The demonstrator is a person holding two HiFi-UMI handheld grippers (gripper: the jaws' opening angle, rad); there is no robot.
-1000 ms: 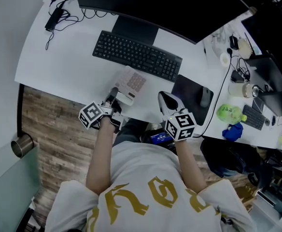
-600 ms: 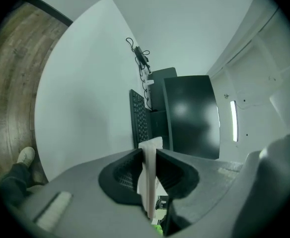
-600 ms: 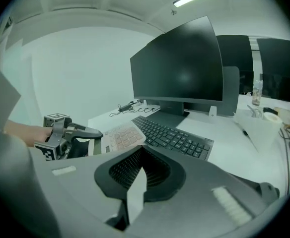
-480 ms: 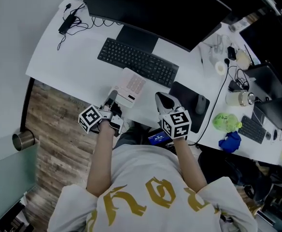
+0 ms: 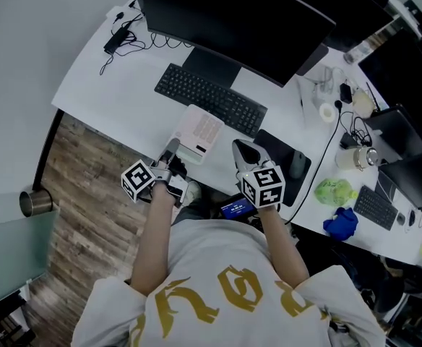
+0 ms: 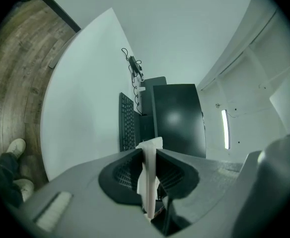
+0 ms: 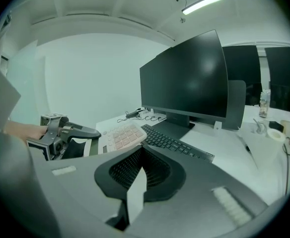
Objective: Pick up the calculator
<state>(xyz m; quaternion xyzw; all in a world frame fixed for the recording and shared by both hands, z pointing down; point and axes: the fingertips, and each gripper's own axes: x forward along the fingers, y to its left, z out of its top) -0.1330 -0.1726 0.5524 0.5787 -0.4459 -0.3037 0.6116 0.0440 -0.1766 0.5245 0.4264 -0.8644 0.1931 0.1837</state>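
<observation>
The calculator (image 5: 198,133), white with pale pink keys, is over the desk's near edge in front of the keyboard. My left gripper (image 5: 170,155) is shut on its near end. In the left gripper view the calculator (image 6: 150,150) shows edge-on as a thin white slab between the jaws of the left gripper (image 6: 149,175). The right gripper view shows the calculator (image 7: 121,134) tilted above the white desk (image 7: 219,143), with the left gripper (image 7: 68,132) behind it. My right gripper (image 5: 248,150) hovers to its right, shut with nothing in it. In its own view the right gripper (image 7: 136,185) also holds nothing.
A black keyboard (image 5: 209,100) lies just behind the calculator, under a large dark monitor (image 5: 233,20). A mouse (image 5: 298,165) sits on a dark pad (image 5: 280,150) to the right. A cabled adapter (image 5: 118,39) lies at the far left. Bottles, cables and a blue cloth (image 5: 339,223) crowd the right.
The head view has swung, so the desk sits further right in the frame. My left gripper keeps its hold on the calculator; the right gripper stays beside it.
</observation>
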